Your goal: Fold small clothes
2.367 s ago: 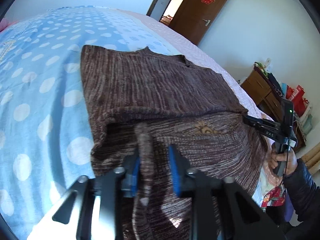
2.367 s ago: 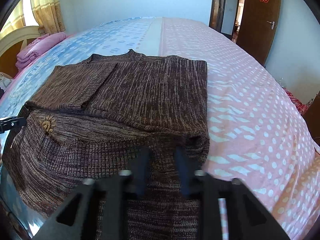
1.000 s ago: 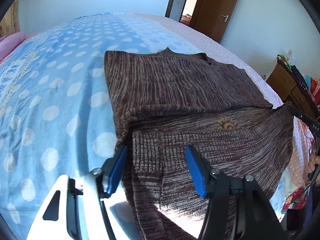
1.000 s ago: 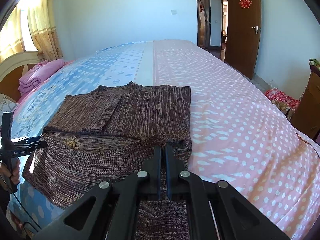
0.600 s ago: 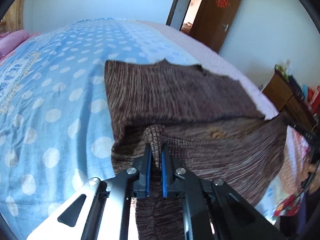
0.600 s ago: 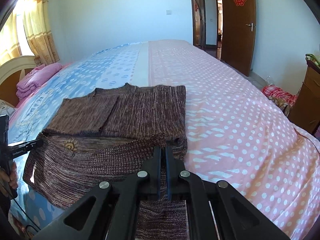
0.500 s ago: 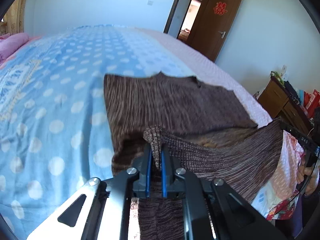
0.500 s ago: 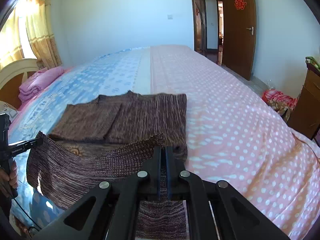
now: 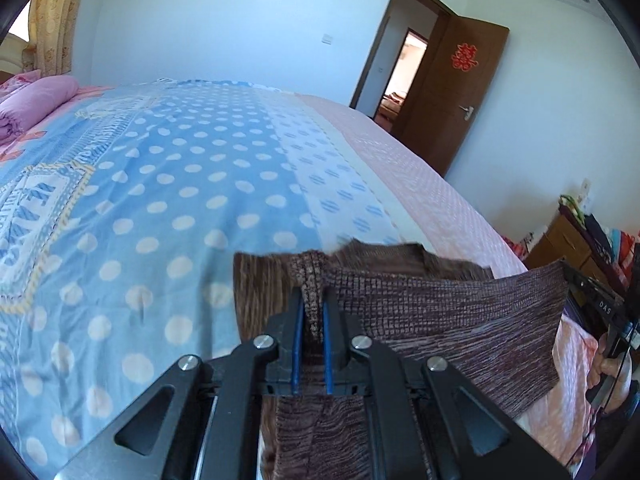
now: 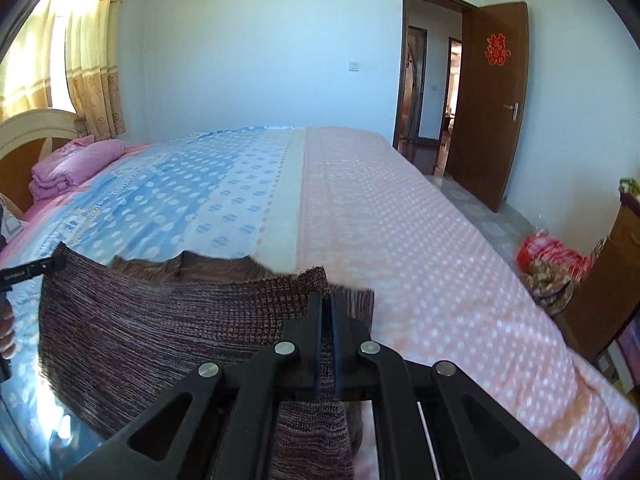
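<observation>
Sweater [image 9: 460,320], brown marled knit, hangs as a taut band between your two grippers, its lower hem lifted off the bed [image 9: 180,184] while the upper body of the garment lies flat on the spread just beyond the fingertips. Left gripper [image 9: 311,312]: jaws pressed together on one bunched hem corner, a knot of knit standing up past the tips. Right gripper [image 10: 328,312]: jaws likewise closed, pinching the opposite hem corner, with loose fabric draping down beneath the fingers. In each wrist view the other gripper appears at the far end of the stretched edge, so the hem runs straight from one pinch to the other.

The step in hand, as judged here, is the bottom-to-top fold. To do it well, keep both pinches firm and hold the two corners level with one another, so the raised edge stays parallel to the neckline ahead of the fingers. Carry the hem forward over the flat portion without letting the span sag in the middle; a slack centre is likely to land first and crease. Aim each corner at the matching shoulder beyond your tips, lower both together, and release only when the knit rests on the layer below. The loose weave may stretch, so pull apart only enough to keep the edge straight.
</observation>
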